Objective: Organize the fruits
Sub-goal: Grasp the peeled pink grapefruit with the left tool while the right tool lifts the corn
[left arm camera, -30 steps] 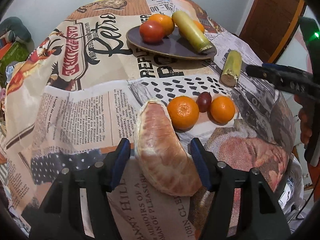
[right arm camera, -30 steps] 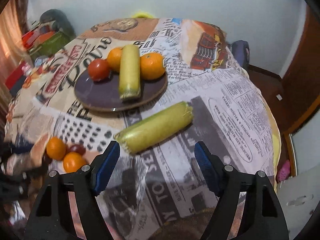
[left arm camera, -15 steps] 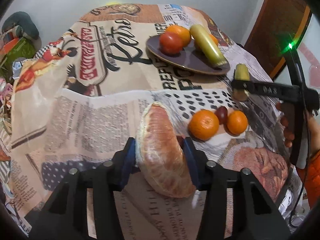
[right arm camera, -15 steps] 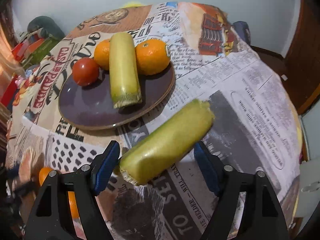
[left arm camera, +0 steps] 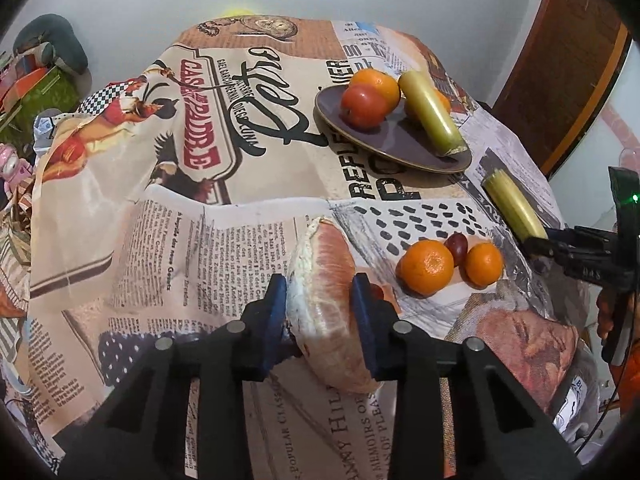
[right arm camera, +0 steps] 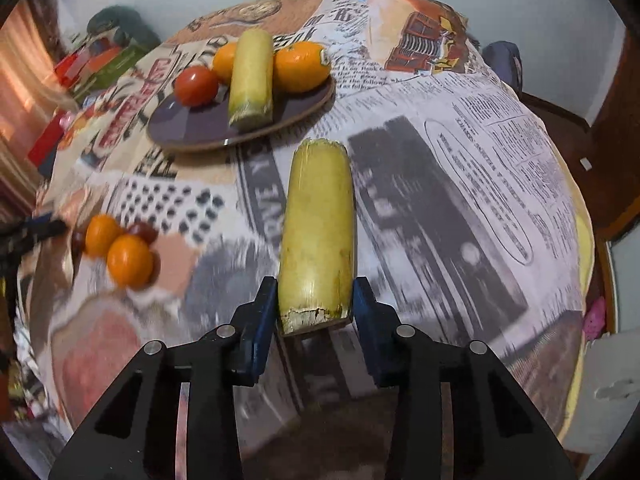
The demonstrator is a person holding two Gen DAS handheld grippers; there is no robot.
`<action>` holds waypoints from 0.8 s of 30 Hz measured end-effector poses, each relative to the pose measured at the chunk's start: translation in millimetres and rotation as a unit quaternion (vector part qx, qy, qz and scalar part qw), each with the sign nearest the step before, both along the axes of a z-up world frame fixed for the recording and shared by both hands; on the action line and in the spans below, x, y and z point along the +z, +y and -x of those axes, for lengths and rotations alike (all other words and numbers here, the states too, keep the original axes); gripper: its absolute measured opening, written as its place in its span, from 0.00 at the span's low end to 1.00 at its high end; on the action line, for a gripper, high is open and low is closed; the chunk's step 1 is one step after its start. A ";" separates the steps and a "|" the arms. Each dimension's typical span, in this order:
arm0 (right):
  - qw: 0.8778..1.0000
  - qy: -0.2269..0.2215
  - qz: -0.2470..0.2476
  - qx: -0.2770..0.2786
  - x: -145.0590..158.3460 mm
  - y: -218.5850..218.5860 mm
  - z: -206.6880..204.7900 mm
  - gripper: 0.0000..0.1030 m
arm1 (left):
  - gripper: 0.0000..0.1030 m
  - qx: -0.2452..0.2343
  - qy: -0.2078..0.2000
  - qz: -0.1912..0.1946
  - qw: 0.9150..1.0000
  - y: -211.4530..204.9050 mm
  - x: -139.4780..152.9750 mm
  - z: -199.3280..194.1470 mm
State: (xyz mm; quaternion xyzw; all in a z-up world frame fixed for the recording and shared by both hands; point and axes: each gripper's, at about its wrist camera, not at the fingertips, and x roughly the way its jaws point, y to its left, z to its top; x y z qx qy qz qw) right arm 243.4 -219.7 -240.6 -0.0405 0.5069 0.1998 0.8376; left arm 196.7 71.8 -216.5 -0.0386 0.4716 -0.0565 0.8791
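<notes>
My left gripper [left arm camera: 320, 300] is shut on a peeled pomelo wedge [left arm camera: 326, 280] at the table's near side. My right gripper [right arm camera: 314, 304] is shut on the near end of a yellow sugarcane piece [right arm camera: 318, 228], which lies pointing toward a dark purple plate [right arm camera: 200, 128]. The plate [left arm camera: 384, 140] holds a tomato [left arm camera: 364, 104], oranges [left arm camera: 378, 82] and another cane piece [left arm camera: 430, 114]. Two oranges [left arm camera: 426, 266] and a dark plum [left arm camera: 456, 244] lie loose on the cloth. The right gripper [left arm camera: 540, 242] also shows in the left wrist view, on the cane [left arm camera: 514, 204].
The round table wears a newspaper-print cloth [left arm camera: 200, 208] that drops off at the edges. Toys and boxes [left arm camera: 36, 92] sit to the far left. A wooden door [left arm camera: 560, 60] stands at the right.
My left gripper closed on the pomelo wedge. My right gripper moved in, turned in line with the cane piece and closed on its near end.
</notes>
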 end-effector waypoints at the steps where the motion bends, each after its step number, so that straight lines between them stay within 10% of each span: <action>1: 1.000 0.004 -0.001 -0.001 0.4 -1.0 -0.1 0.34 | 0.33 0.000 0.000 -0.003 1.000 -0.7 0.1 -0.4; 24: 1.000 -0.005 -0.005 -0.013 -5.2 14.3 -41.6 0.40 | 0.61 -0.006 0.045 -0.013 0.999 -10.2 -27.2 1.2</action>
